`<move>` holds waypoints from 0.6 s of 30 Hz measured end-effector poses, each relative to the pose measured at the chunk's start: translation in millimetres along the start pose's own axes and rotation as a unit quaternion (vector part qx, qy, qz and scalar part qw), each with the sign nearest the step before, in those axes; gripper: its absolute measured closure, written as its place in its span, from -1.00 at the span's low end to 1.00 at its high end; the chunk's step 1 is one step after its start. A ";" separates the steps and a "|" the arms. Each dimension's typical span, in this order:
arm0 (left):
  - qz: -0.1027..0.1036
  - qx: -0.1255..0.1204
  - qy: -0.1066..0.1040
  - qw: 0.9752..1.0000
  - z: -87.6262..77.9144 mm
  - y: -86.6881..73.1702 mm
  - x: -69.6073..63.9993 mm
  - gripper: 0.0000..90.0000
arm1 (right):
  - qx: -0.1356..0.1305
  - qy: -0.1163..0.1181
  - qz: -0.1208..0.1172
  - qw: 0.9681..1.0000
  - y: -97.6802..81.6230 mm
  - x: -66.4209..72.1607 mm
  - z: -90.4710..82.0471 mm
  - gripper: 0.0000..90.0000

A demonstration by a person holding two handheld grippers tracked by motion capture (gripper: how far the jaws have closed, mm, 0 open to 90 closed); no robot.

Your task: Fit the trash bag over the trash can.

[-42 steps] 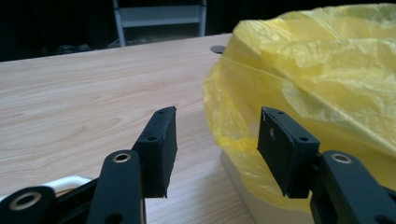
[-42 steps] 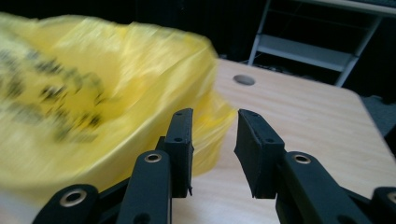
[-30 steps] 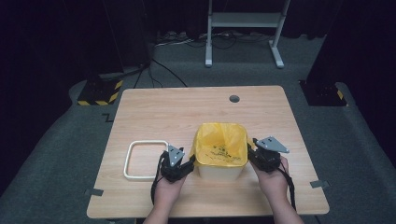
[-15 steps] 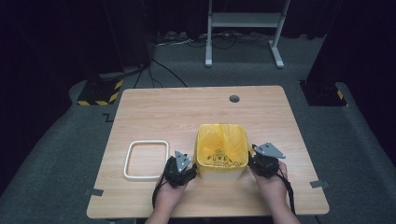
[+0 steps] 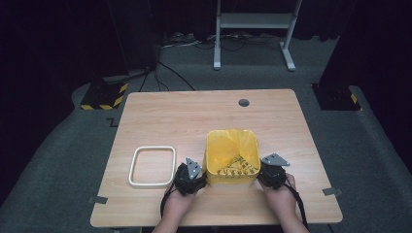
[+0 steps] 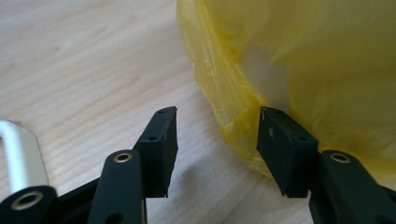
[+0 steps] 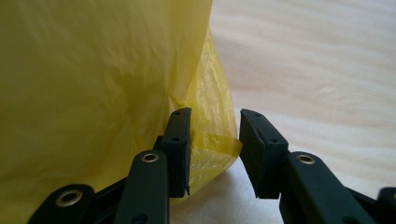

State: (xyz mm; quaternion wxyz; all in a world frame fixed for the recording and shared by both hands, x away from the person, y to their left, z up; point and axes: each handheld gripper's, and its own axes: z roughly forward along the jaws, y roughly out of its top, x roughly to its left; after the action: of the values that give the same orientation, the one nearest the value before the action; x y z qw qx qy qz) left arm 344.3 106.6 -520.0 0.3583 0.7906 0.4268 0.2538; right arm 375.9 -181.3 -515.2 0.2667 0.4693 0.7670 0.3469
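Both grippers flank the yellow bag-lined bin (image 5: 231, 158) low on the wooden table (image 5: 204, 111), the left gripper (image 6: 217, 140) spread beside the liner's hem, the right gripper (image 7: 215, 149) parted around a fold, seemingly to tug the liner.

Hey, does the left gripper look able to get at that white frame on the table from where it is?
Probably yes. The white frame lies flat just beside the left gripper, with only bare table between them. The gripper's jaws are open, next to the yellow bag.
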 end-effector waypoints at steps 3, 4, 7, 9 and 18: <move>0.004 0.012 0.003 1.000 4.7 -2.7 -2.1 0.07 | 0.013 -0.002 -0.001 1.000 -6.7 -0.1 5.0 0.42; 0.004 0.012 0.003 1.000 4.8 -2.6 -2.1 0.07 | 0.013 -0.004 0.000 1.000 -6.9 -0.5 4.8 0.42; 0.001 0.012 0.001 1.000 3.0 -3.1 -1.7 0.06 | 0.011 -0.008 -0.008 1.000 -6.8 0.0 3.3 0.37; -0.007 0.011 -0.007 1.000 -1.3 -2.3 0.8 0.00 | 0.006 -0.015 -0.010 1.000 -5.0 -1.4 -1.2 0.29; -0.064 -0.063 -0.009 0.996 -40.8 12.6 17.9 -0.01 | -0.074 -0.018 -0.005 0.997 9.9 -13.7 -45.0 0.04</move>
State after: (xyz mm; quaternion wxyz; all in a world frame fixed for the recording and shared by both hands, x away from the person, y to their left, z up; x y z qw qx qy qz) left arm 330.8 131.5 -483.4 0.4270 0.7393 0.4568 0.2499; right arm 353.9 -203.2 -478.6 0.3164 0.4506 0.7368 0.3923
